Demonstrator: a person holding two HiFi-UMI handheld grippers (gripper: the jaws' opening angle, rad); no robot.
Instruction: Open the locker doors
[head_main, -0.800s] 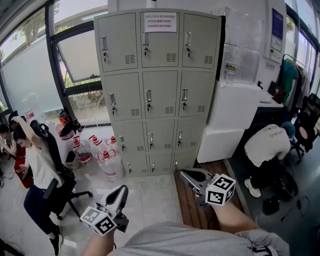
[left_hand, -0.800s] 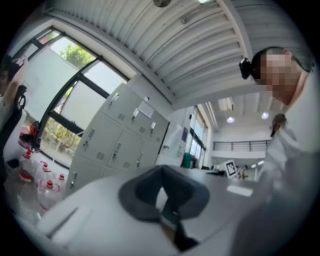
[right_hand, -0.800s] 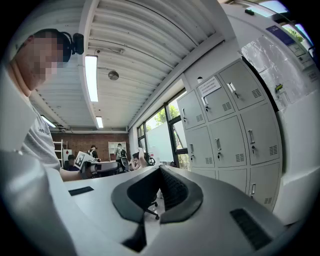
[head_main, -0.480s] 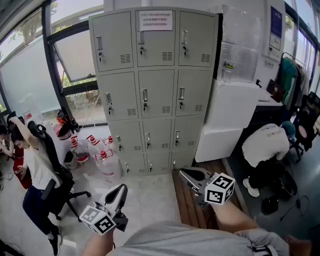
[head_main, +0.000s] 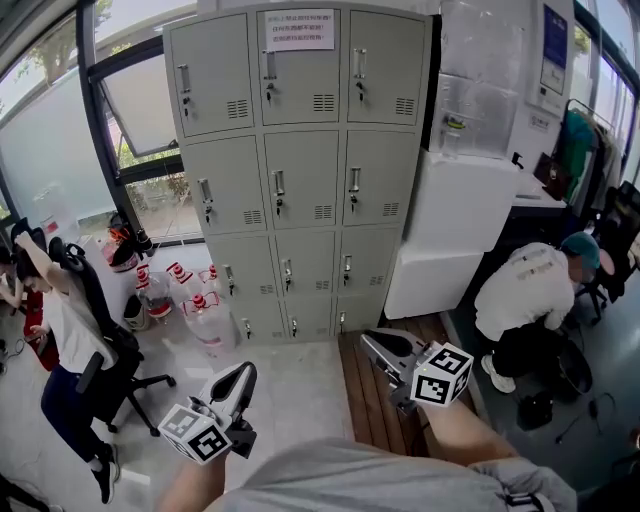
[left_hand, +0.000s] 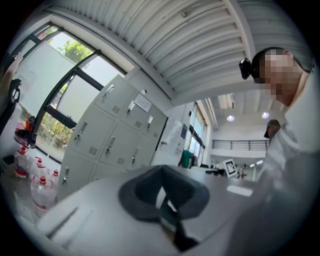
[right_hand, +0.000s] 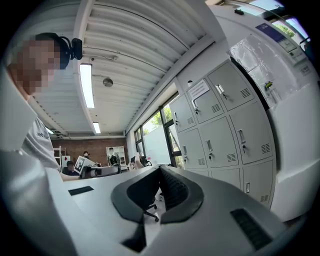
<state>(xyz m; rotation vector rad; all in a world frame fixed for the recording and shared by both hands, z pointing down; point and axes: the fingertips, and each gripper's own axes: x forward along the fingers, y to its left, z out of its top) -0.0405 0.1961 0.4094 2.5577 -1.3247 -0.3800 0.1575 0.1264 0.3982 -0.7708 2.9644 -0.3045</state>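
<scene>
The grey locker cabinet (head_main: 300, 170) stands ahead in the head view, three columns of small doors, all shut, each with a handle and a key lock. A white notice (head_main: 298, 30) is taped on the top middle door. Both grippers are held low, well short of the doors. My left gripper (head_main: 236, 385) points up towards the cabinet, its jaws together and empty. My right gripper (head_main: 384, 352) is also shut with nothing in it. The lockers (left_hand: 115, 145) show past the left gripper (left_hand: 161, 172), and the lockers (right_hand: 225, 125) rise to the right of the right gripper (right_hand: 161, 170).
Large water bottles (head_main: 205, 315) stand on the floor at the cabinet's lower left. A person sits on an office chair (head_main: 95, 370) at the left. White stacked boxes (head_main: 450, 230) adjoin the cabinet's right side; a person (head_main: 525, 295) crouches beyond. Wooden slats (head_main: 375, 400) lie underfoot.
The view has drawn nearer and shifted right, so the cabinet sits further left and looms larger. Both grippers keep nearly the same place and stay shut.
</scene>
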